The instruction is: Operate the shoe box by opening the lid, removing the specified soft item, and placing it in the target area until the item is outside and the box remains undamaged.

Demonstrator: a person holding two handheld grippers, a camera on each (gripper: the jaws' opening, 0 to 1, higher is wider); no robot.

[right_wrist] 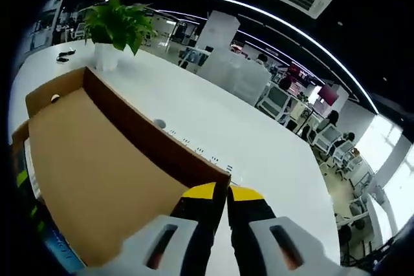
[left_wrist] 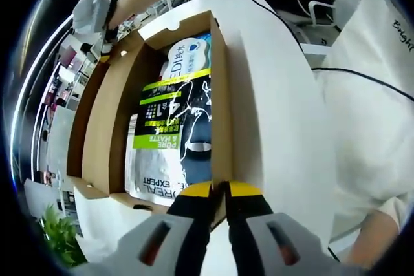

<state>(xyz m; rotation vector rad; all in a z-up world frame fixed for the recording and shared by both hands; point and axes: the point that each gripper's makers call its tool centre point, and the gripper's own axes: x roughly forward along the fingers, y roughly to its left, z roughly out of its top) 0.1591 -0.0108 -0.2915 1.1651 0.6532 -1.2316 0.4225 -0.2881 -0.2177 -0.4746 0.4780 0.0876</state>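
Note:
The cardboard shoe box [left_wrist: 220, 88] lies open on a white table [left_wrist: 272, 114]. Inside lies a soft black, white and green pouch [left_wrist: 169, 117] with a blue and white packet [left_wrist: 187, 53] beyond it. My left gripper [left_wrist: 220, 191] is shut on the box's near side wall. The lid [left_wrist: 103, 127] stands raised on the box's left side. At its far corner the right gripper [left_wrist: 96, 21] shows, held by a person's arm. In the right gripper view, the right gripper [right_wrist: 221, 192] is shut on the lid's brown rim [right_wrist: 149, 140], with the tan inner face [right_wrist: 97, 179] below it.
A person in a white shirt [left_wrist: 369, 114] stands close on the right, and a black cable [left_wrist: 362, 79] crosses there. A potted plant [right_wrist: 116, 24] stands at the table's far end, past the lid. White table [right_wrist: 220, 134] stretches beyond the lid toward office desks.

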